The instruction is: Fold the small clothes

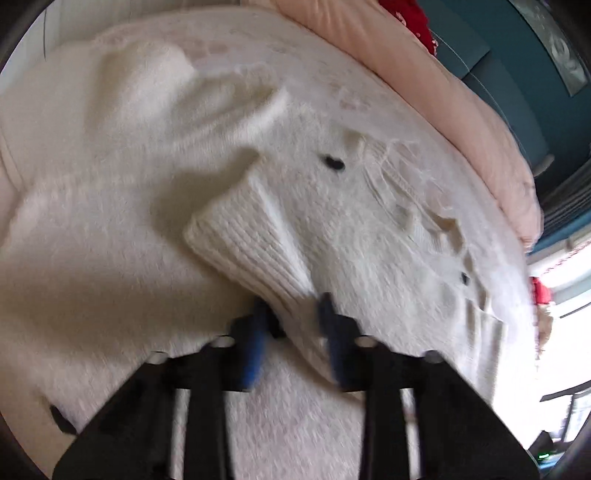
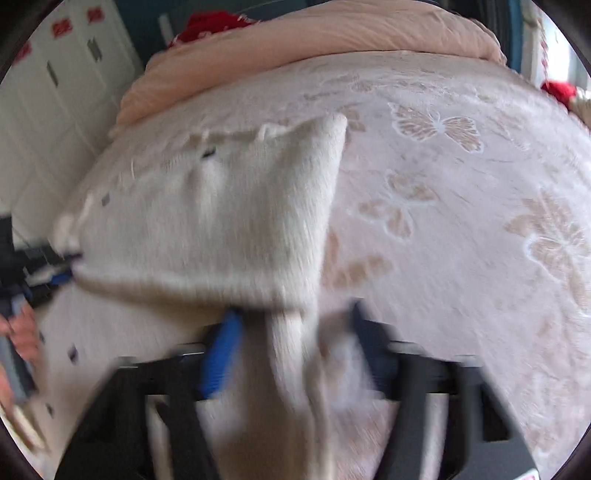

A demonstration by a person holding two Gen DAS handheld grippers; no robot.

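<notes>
On butterfly blanket (image 2: 461, 206) | white sweater (image 2: 229, 221) | peach duvet (image 2: 332, 33) behind

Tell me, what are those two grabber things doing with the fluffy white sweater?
A person is folding a small white knitted sweater on a bed with a butterfly-patterned blanket. The left gripper has the ribbed cuff of a sleeve between its fingers. The right gripper has another part of the sweater bunched between its fingers. The pictures are blurry, so both seem to be moving.
</notes>
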